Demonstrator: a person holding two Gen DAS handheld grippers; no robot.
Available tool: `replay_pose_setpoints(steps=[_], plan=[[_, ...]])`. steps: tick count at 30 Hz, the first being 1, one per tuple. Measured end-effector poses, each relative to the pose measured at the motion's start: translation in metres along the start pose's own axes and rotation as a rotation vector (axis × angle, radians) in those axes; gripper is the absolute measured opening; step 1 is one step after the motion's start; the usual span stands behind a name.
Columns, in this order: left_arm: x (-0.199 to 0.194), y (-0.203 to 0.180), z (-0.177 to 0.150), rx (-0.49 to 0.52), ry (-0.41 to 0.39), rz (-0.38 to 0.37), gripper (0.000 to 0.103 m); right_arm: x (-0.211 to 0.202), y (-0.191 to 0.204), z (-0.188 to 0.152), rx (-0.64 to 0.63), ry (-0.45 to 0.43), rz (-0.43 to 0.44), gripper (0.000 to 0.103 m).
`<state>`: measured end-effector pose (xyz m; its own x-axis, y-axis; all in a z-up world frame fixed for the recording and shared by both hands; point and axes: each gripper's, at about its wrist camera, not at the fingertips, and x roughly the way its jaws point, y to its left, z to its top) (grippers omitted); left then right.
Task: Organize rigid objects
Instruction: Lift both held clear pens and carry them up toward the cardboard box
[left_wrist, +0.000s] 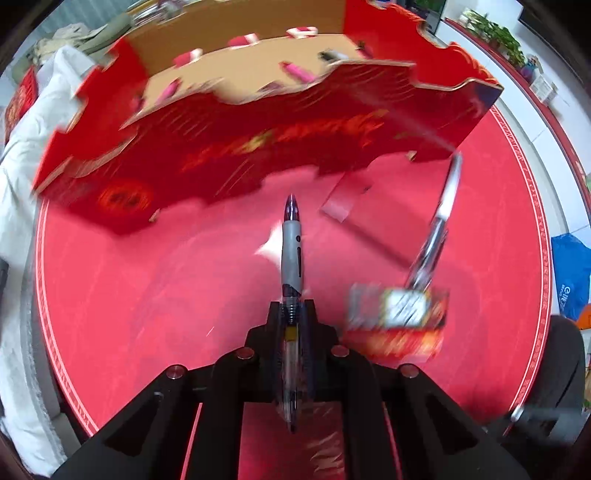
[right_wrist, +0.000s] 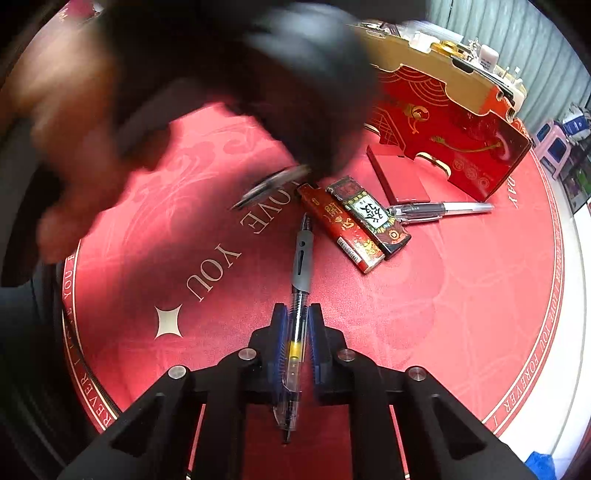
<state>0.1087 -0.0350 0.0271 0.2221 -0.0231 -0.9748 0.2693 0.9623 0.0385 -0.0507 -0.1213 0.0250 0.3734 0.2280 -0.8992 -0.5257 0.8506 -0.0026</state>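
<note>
Left wrist view, far left: white cloth (left_wrist: 22, 184) heaped beyond the edge of the round red mat (left_wrist: 129, 295). Above centre: open red box (left_wrist: 258, 147) with a scalloped rim, standing on the mat, small pink items inside, much blurred. Centre bottom: left gripper (left_wrist: 291, 306) pressed together on the left-hand pen (left_wrist: 291, 243), clamped at the clear barrel, grey sleeve and tip pointing forward toward the box. Right of it: printed packs (left_wrist: 395, 317) on the mat, too blurred to separate. Further right: clear pen (left_wrist: 443, 214), slanted, its lower end just beside the packs. Far right, off the mat: blue bag (left_wrist: 570, 273).

Right wrist view, left: blurred hand (right_wrist: 66, 177) with the black left gripper body, raised over the mat. Lower left: pale star mark (right_wrist: 168, 321) printed on the mat. Centre bottom: right gripper (right_wrist: 297, 314) pinching the right-hand pen (right_wrist: 302, 258) between blue pads, grey sleeve forward, tip near the packs. Right of centre: red pack (right_wrist: 341, 230) and dark pack (right_wrist: 369, 218) side by side, touching. Next: flat red case (right_wrist: 400, 177) at the foot of the box, clear pen lying just below it. Upper right: the red box, upright.
</note>
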Motion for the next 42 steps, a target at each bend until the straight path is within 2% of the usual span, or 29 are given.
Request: replay_pose_setpoints(steps=[3, 6, 9, 13, 17, 21, 33, 42], plan=[[-0.005, 0.019, -0.028, -0.038, -0.007, -0.015, 0.011, 0.000, -0.011, 0.003, 0.068, 0.008, 0.039, 0.012], [-0.010, 0.024, -0.052, -0.057, -0.023, -0.027, 0.010, 0.002, -0.031, 0.003, 0.206, 0.013, 0.128, 0.011], [-0.014, 0.024, -0.072, -0.092, -0.056, -0.051, 0.010, 0.004, -0.044, 0.005, 0.278, 0.012, 0.164, 0.011], [-0.019, 0.019, -0.094, -0.127, -0.080, -0.097, 0.010, 0.002, -0.054, 0.002, 0.338, 0.000, 0.172, 0.011], [-0.022, 0.008, -0.116, -0.158, -0.092, -0.141, 0.010, -0.011, -0.061, 0.002, 0.380, -0.057, 0.164, 0.011], [-0.025, -0.008, -0.133, -0.117, -0.113, -0.135, 0.010, -0.013, -0.059, -0.001, 0.378, -0.043, 0.133, 0.011], [-0.038, -0.024, -0.128, -0.104, -0.182, -0.054, 0.010, -0.017, -0.033, 0.004, 0.324, -0.042, 0.019, 0.011], [-0.044, -0.006, -0.122, -0.109, -0.215, -0.029, 0.010, -0.026, -0.028, 0.008, 0.316, -0.063, -0.024, 0.011]])
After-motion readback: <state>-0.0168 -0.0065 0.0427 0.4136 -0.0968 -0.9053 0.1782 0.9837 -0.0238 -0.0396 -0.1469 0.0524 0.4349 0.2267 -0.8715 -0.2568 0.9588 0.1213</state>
